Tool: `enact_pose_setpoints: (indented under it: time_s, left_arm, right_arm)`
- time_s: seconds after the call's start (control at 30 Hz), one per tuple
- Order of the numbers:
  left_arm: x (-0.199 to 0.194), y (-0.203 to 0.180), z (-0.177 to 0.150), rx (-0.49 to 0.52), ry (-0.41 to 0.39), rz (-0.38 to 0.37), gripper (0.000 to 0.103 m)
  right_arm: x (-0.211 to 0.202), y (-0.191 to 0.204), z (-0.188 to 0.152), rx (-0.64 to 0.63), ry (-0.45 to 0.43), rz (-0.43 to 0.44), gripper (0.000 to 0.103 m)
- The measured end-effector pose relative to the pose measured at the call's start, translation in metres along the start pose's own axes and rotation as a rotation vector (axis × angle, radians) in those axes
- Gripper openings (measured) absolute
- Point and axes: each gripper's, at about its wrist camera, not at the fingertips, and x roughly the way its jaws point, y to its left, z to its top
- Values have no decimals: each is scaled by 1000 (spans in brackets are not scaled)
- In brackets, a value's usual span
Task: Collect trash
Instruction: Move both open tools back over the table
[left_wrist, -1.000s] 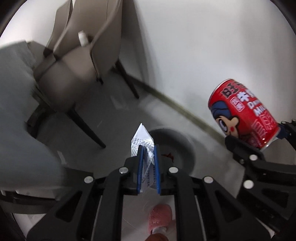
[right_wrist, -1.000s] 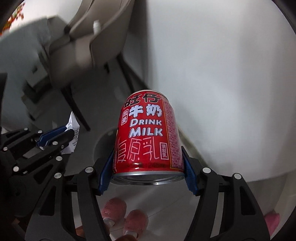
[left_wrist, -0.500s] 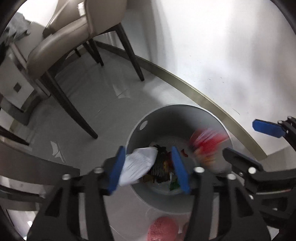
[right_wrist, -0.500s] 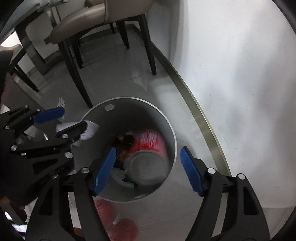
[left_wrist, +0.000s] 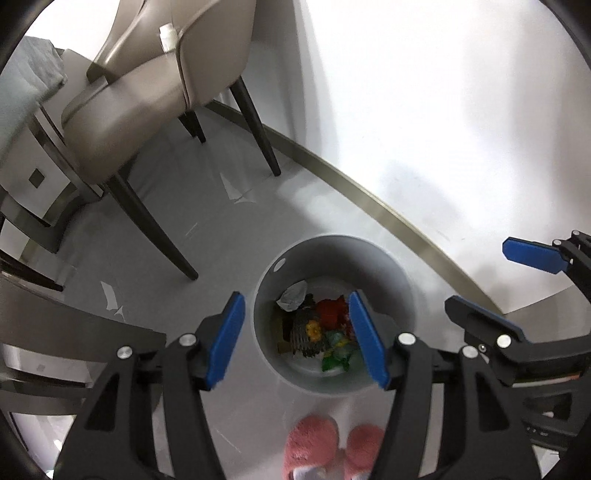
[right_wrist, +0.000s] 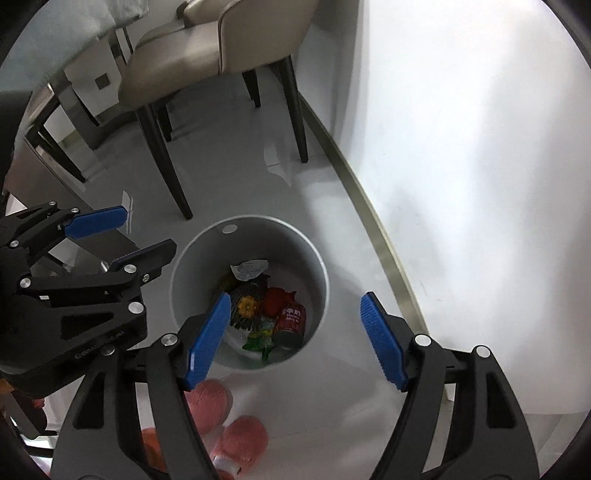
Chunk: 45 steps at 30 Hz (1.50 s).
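Both tongs (right_wrist: 295, 336) above binned can (right_wrist: 291, 320)

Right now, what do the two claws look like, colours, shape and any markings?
Both are alike: the left claw and the right claw have black plastic frames with cut-out linkage arms and round silver rivets at the pivots. Each finger ends in a flat bright blue pad with a ribbed face. The left claw's body bears small embossed lettering, too small to read. No cables or sleeves show.

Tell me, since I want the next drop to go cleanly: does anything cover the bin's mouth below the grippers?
Nothing visible does. The grey bin stands open-topped on the floor, the red can and crumpled paper already inside.
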Motion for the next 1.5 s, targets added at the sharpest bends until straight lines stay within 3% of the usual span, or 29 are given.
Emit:
enact_pose_setpoints:
  time_s: [0.2,0.4,0.57,0.73,1.1,1.33,1.5]
  left_arm:
    - [-88,-8,28,1,-13,-1,60]
    - [-198,-3,66,-66,-72,-17,60]
    - [-285,26,91,-167,-153,34,60]
    - [-354,84,84,-294,-204,135,60]
    - [-442,244,18,-584,-278,361,60]
    - [-452,356,4,-631,-300,384,60]
    - [-447,413,5,-637,-290,381,60]
  right_arm:
    - [-89,-12,22,26,-25,-13,70]
    - [-198,-16,57,2,-104,-17,70]
    - [-278,11,95,-82,-187,57,70]
    - [-331,62,131,-205,-270,173,70]
    - [-370,230,206,-512,-358,378,70]
    - [-359,363,259,-617,-371,432,70]
    - [-343,422,291,-645,-365,440,70]
